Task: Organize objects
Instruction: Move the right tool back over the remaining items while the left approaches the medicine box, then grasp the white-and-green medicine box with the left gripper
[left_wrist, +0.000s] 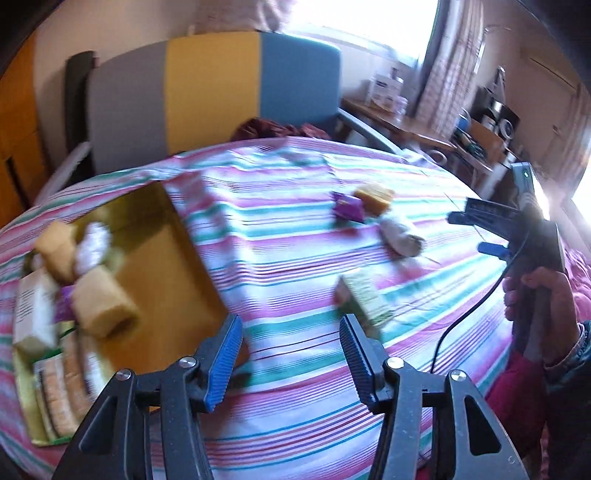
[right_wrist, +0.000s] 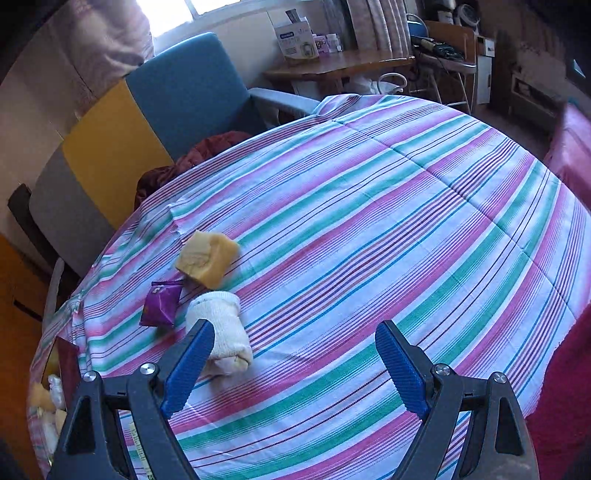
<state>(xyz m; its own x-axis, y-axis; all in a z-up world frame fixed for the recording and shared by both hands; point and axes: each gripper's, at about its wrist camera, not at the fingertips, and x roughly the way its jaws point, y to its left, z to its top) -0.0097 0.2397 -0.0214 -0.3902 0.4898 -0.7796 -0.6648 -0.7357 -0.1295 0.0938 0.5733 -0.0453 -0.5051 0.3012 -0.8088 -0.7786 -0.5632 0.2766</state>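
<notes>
A gold tray (left_wrist: 173, 258) lies at the left of the striped tablecloth (left_wrist: 295, 266) and holds yellow sponges (left_wrist: 103, 306), a white roll, packets and biscuits. Loose on the cloth are a green box (left_wrist: 364, 299), a purple packet (left_wrist: 349, 206), a yellow sponge (left_wrist: 375, 197) and a rolled white cloth (left_wrist: 400, 236). My left gripper (left_wrist: 290, 354) is open and empty above the cloth, between the tray and the green box. My right gripper (right_wrist: 295, 365) is open and empty; its left finger is beside the white cloth (right_wrist: 221, 332), near the purple packet (right_wrist: 160, 304) and the sponge (right_wrist: 207, 256).
A grey, yellow and blue chair (left_wrist: 207, 96) stands behind the table with a dark red cloth (right_wrist: 199, 155) on its seat. A wooden desk (right_wrist: 340, 64) with boxes stands by the window. A red surface (right_wrist: 569, 155) lies to the right.
</notes>
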